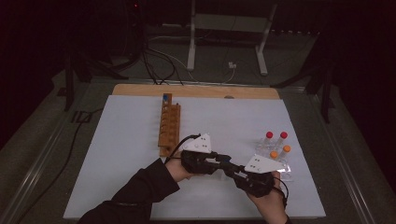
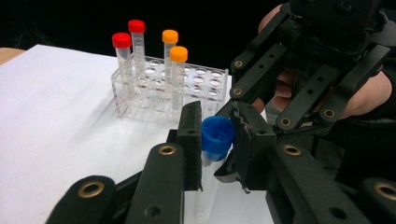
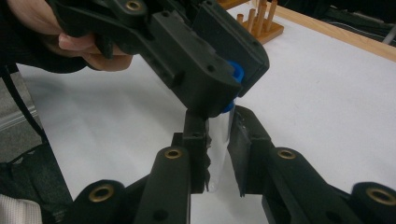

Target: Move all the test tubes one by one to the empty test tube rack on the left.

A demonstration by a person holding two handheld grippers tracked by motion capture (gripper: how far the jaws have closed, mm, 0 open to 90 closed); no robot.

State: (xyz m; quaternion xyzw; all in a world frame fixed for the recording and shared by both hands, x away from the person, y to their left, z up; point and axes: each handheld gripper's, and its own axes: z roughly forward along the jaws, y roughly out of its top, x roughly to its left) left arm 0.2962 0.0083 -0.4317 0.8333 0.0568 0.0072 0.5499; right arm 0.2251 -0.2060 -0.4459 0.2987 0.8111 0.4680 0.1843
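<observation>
— High view: looking forward and down from above the near edge, taking in the whole white surface (image 1: 140, 154) from well back.
— And the left tool (image 2: 217, 140) view?
— Riding close behind its jaws, facing the clear rack (image 2: 196, 88) and the right tool (image 2: 299, 84).
— The right tool view?
— Riding equally close, facing the wooden rack (image 3: 261, 23). Both sharing the blue-capped tube (image 3: 224, 121) and each other's jaws.

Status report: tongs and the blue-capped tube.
Left tongs shut on blue cap. Right tongs shut on clear tube. Tube rack beyond, not in the way.
</observation>
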